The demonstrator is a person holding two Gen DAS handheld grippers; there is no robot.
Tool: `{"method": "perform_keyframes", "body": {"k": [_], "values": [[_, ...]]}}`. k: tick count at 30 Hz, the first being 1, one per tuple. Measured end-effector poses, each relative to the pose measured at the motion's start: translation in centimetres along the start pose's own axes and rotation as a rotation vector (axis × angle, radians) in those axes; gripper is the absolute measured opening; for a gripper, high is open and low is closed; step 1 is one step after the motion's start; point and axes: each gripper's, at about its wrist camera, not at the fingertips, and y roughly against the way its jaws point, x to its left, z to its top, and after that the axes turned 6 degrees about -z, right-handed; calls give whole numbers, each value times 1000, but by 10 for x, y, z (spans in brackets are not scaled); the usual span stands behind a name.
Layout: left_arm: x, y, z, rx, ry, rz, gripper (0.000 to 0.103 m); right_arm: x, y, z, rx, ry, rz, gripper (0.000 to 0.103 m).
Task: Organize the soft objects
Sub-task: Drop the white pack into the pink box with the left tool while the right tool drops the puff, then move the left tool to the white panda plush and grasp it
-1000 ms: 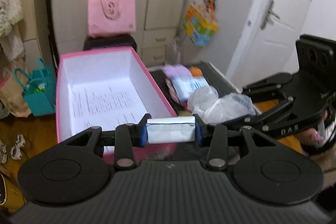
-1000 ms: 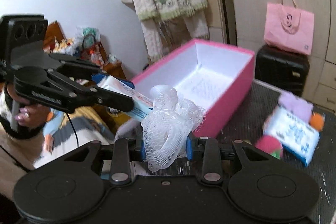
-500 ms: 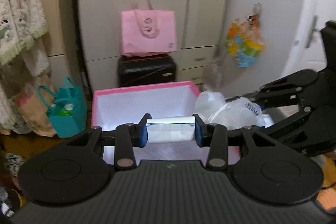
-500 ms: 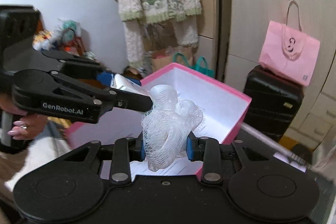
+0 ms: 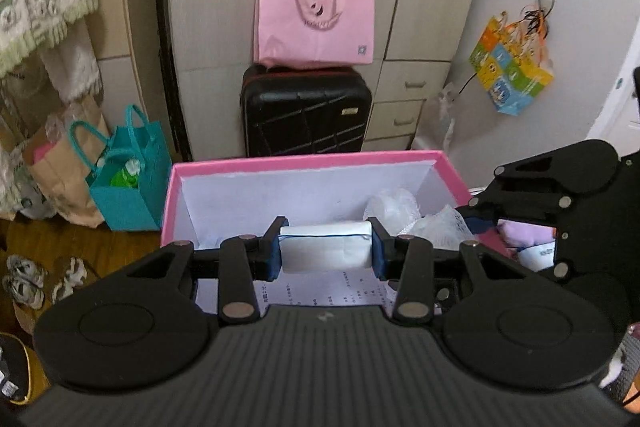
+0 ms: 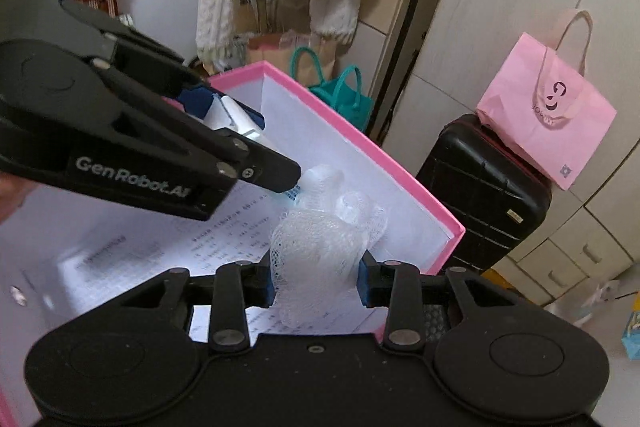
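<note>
cluttered bedroom, wardrobe behind: right gripper (image 6: 316, 283) is opening around a white mesh puff (image 6: 320, 251) above the pink box (image 5: 304, 159), likely dropping it; left gripper (image 5: 326, 253) clamps a white tissue pack (image 5: 325, 247) beside it, over the box

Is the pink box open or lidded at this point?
Open. The pink box has no lid on it; its white inner walls and the printed paper lining its floor are plainly visible from above in both wrist views.
</note>
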Motion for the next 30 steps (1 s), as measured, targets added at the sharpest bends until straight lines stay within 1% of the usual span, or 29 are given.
{"method": "perform_keyframes", "body": {"k": [1,3,4,5,7,8,10,12,16,24,28,30], "values": [[2,-4,-1,8,9,-1,40,2,-3,0,6,8,-7,49],[7,-9,-4,22,45,-4,41,6,-6,-1,10,33,-33,52],[10,-10,-5,25,65,-13,43,9,-6,-1,10,43,-47,57],[12,-10,-5,21,77,-21,43,10,-7,-1,8,48,-58,58],[13,-5,-7,6,82,-33,46,11,-5,-1,-3,44,-62,66],[12,-1,-8,-1,76,-32,46,10,-3,0,-10,38,-62,67],[8,8,-9,-7,59,-30,46,9,4,-1,-26,26,-50,67],[4,21,-12,1,38,-35,46,6,16,-3,-49,1,-19,67],[-4,48,-14,20,17,-42,47,-6,46,-10,-87,-91,47,67],[-34,113,-21,8,-81,-38,55,-29,111,-36,-131,-259,143,67],[-50,137,-25,23,-98,-67,57,-32,140,-50,-151,-299,178,67],[-58,147,-29,25,-103,-78,58,-31,153,-57,-159,-303,182,67]]}}
